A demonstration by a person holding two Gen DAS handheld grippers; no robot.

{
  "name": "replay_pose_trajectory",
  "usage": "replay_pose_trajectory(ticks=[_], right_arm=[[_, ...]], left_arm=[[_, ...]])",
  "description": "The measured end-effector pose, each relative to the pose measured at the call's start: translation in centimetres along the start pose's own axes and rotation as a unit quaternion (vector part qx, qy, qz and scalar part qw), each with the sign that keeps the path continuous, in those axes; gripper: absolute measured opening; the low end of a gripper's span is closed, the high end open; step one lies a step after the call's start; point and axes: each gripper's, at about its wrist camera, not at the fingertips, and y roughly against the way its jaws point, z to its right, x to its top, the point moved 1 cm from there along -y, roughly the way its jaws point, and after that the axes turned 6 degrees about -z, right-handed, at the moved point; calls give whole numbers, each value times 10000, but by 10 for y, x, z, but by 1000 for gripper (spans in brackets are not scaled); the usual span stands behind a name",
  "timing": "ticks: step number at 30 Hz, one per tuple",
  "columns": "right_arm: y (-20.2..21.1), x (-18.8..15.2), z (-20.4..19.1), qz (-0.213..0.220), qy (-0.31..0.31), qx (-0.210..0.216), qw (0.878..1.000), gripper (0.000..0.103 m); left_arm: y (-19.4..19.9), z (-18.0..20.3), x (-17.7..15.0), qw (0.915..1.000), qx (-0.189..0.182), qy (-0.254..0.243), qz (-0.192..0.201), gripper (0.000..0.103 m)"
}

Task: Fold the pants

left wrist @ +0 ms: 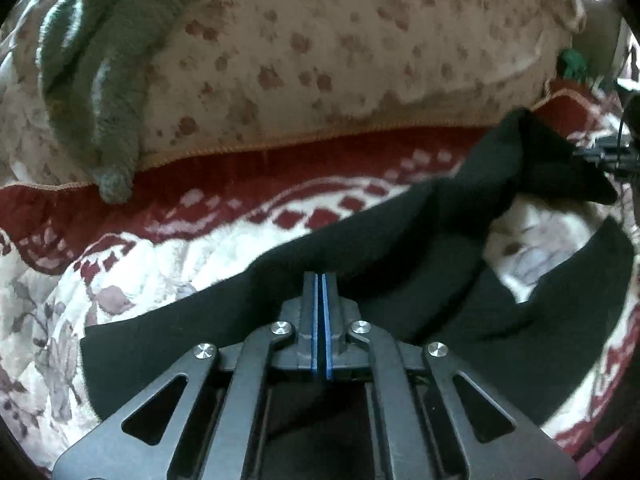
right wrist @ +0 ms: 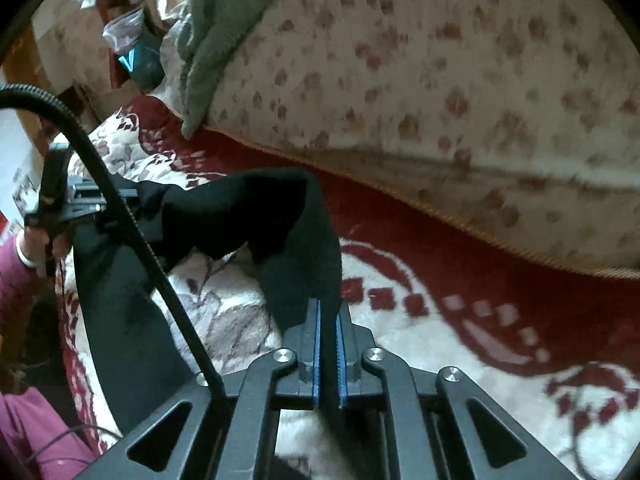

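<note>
A bed fills both views, covered by a red and white patterned blanket. Behind it lies a large cream quilt with small reddish prints, and a grey-green towel droops over the quilt's left end.

Black pants stretch across the blanket between the two grippers, one edge raised off the bed while the rest drapes down onto it. Judging by this, the person is carrying one edge over to make a fold, holding two points so the cloth stays taut and even.

The left gripper has its jaws clenched on the near edge of the pants, with black cloth pressed between the blue pads. The right gripper likewise grasps a bunched end of the pants, cloth visible between its pads.

A black cable curves across the right view, and a pink sleeve shows at its left edge.
</note>
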Motion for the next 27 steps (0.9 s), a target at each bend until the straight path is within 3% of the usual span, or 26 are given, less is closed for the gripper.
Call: replay_pose_trajectory(ticks=[5, 7, 8, 9, 12, 14, 16, 17, 20, 22, 24, 26, 27], right_arm=[[60, -14, -29, 524, 315, -377, 9974, 5], [89, -38, -59, 778, 777, -628, 9920, 5], [95, -50, -72, 813, 960, -561, 9905, 5], [95, -61, -77, 691, 1004, -362, 9919, 5], [80, -84, -77, 311, 921, -370, 9946, 5], [68, -97, -79, -10, 907, -84, 9958, 5], [64, -108, -83, -180, 922, 177, 9954, 6], [64, -115, -85, -244, 891, 437, 9948, 7], [59, -126, -83, -478, 762, 245, 9956, 9], [64, -119, -73, -264, 353, 190, 9988, 14], [69, -108, -72, 23, -101, 484, 9988, 20], [69, -99, -86, 355, -217, 1233, 9915, 31], [60, -88, -100, 426, -112, 1616, 9859, 32]], left_arm=[[37, -5, -18, 9990, -221, 46, 375, 1], [46, -6, -30, 9990, -148, 95, 415, 0], [47, -7, -35, 9989, -128, 98, 436, 0], [49, -9, -40, 9988, -202, 136, 432, 1], [47, -17, -42, 9978, -355, 480, 295, 2], [50, -20, -46, 9971, -369, 606, 280, 10], [53, -21, -50, 9970, -386, 635, 207, 29], [55, -21, -53, 9968, -429, 649, 193, 31], [55, -27, -60, 9952, -532, 821, 88, 31], [50, -33, -66, 9928, -557, 1056, -39, 31], [48, -37, -75, 9902, -629, 1246, -112, 31], [44, -39, -84, 9884, -648, 1364, -168, 31], [41, -41, -89, 9877, -615, 1421, -231, 31]])
